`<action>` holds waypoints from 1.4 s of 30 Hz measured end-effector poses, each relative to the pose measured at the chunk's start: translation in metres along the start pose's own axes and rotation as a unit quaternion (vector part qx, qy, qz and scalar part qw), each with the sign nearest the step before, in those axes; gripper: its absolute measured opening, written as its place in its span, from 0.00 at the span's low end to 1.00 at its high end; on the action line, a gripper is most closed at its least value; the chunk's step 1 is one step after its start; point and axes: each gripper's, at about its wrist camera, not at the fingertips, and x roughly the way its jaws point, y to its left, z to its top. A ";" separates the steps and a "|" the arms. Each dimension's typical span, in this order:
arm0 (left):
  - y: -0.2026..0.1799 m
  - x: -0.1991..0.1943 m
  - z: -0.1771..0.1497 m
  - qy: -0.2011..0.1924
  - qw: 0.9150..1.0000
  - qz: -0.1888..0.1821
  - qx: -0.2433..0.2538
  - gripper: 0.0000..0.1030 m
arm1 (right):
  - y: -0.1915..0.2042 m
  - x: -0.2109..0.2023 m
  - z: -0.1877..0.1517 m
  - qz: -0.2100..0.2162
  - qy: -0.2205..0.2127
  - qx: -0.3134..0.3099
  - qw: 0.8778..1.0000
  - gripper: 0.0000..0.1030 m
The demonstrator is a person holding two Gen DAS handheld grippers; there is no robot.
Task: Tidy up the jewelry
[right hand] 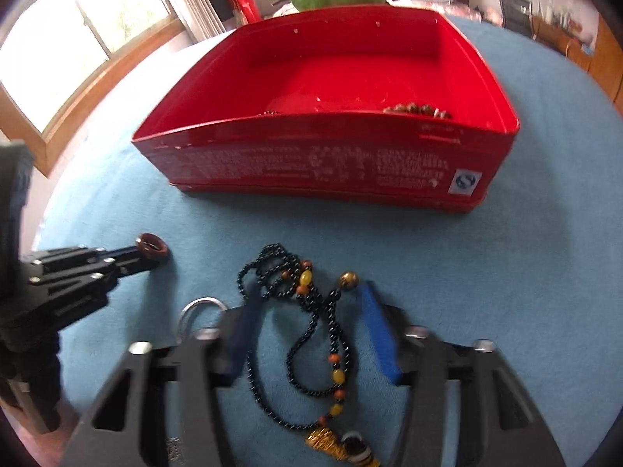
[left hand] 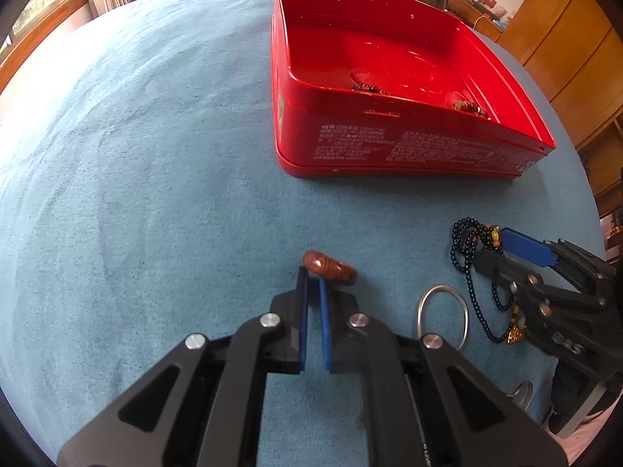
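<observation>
The bangle (left hand: pixel 329 267) sits on the counter (left hand: pixel 155 179), nipped at its rim by the left gripper (left hand: pixel 314 277), so it may twist free when lifted. The right gripper (right hand: pixel 307 311), jaws apart around the necklace (right hand: pixel 311 334), could snag only a loop and drag beads short of the tin (right hand: pixel 241 163).

Both tools are built alike. The left gripper (left hand: pixel 313 278) is formed of matte black angular plates with elongated cut-out slots, joined by linkage bars that are pinned with round silver screw heads. Two flat fingers (left hand: pixel 303 323) are faced with bright blue pads. On the right gripper (right hand: pixel 307 299) the same black frame, silver pins and blue-faced fingers (right hand: pixel 379 330) are seen. Pale embossed lettering is carried on its black body, though it cannot be read. No sleeves or cables are shown.
</observation>
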 end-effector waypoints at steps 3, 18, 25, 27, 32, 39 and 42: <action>0.001 0.000 0.001 -0.003 1.000 -0.003 -0.003 0.00 | 0.001 0.002 -0.001 -0.005 -0.003 -0.007 1.000 0.14; 0.014 -0.039 -0.002 -0.054 0.997 -0.048 -0.022 0.00 | -0.014 -0.065 -0.001 0.057 -0.082 0.007 0.995 0.10; 0.015 -0.028 -0.002 -0.021 0.999 -0.021 -0.016 0.04 | -0.011 -0.071 -0.005 0.055 -0.088 -0.001 0.995 0.10; 0.016 -0.020 0.000 -0.009 1.000 -0.003 -0.017 0.04 | -0.008 -0.066 -0.002 0.054 -0.084 -0.003 0.995 0.10; 0.017 -0.014 0.000 -0.006 1.000 0.020 -0.016 0.25 | -0.010 -0.063 -0.002 0.055 -0.079 -0.002 0.995 0.10; 0.018 -0.015 0.002 -0.005 1.000 0.021 -0.011 0.30 | -0.013 -0.058 0.000 0.056 -0.075 0.003 0.996 0.10; 0.016 -0.008 0.001 -0.002 1.000 0.024 -0.006 0.30 | -0.014 -0.058 0.000 0.058 -0.074 0.006 0.996 0.10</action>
